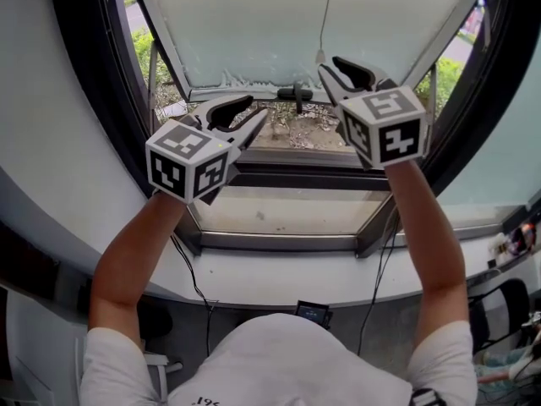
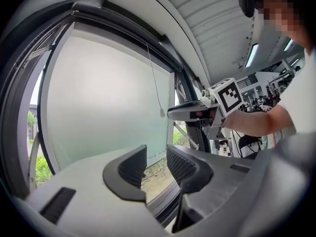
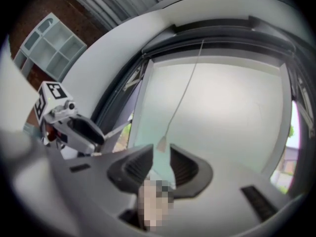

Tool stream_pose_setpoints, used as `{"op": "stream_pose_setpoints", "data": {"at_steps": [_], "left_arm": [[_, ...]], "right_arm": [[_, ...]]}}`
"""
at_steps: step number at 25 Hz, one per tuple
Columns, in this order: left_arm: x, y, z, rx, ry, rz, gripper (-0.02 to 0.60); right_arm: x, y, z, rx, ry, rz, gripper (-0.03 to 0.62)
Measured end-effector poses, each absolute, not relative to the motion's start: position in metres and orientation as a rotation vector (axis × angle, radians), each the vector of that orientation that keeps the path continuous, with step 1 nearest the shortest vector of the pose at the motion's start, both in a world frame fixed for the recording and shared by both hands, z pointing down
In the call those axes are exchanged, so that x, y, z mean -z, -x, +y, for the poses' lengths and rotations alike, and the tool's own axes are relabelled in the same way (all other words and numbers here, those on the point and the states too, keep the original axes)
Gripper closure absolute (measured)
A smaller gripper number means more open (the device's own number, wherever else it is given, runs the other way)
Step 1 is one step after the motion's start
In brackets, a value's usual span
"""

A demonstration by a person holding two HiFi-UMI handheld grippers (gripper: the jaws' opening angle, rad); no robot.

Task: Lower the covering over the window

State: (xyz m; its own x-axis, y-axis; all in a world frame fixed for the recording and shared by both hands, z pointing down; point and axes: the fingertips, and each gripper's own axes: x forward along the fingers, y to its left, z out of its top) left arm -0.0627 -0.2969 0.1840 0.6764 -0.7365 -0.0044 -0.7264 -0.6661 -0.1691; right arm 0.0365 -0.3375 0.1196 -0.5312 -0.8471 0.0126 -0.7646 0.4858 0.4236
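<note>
Here's the big dark-framed window [image 1: 93,100] filling the far side, and the task's own thing, the pale green translucent roller blind [image 1: 279,24], hangs over most of the glass. Its lower edge stops short of the bottom, so a strip of bare glass shows greenery and ground outside: by my reading the job is well along but not finished.

Both arms are raised towards it. The left claw [image 1: 254,108] sits lower, near the blind's bottom edge, jaws apart with nothing between them. The right claw [image 1: 328,63] is higher and further right, jaws also apart and gripping nothing.

Down the face of the blind runs the thin white pull cord [image 1: 327,15], and at its end the small pale toggle [image 3: 162,143] hangs just beyond the right claw's tips, lined up with the gap but not pinched.

To do this well, I'd say: ease the right claw forward until the toggle, or the cord just above it, sits squarely between the ribbed pads, close firmly, then draw straight down in line with the cord, steady rather than snatched, keeping the left claw clear of the fabric
</note>
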Motion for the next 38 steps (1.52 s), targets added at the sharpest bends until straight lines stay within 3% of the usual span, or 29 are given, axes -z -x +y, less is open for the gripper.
{"op": "stream_pose_setpoints", "data": {"at_steps": [17,25,38], "left_arm": [[-0.161,0.059,-0.296,0.122,2.669,1.157,0.459],[-0.163,0.060,-0.292,0.126,2.672,1.144,0.457],[-0.163,0.054,-0.290,0.131,2.640,1.119,0.457]], "right_arm": [[-0.086,-0.011,-0.372,0.535,-1.478,-2.385,0.494],[-0.080,-0.020,-0.365,0.600,-1.533,-2.383,0.566],[-0.084,-0.004,-0.342,1.154,-1.389,-1.838,0.571]]}}
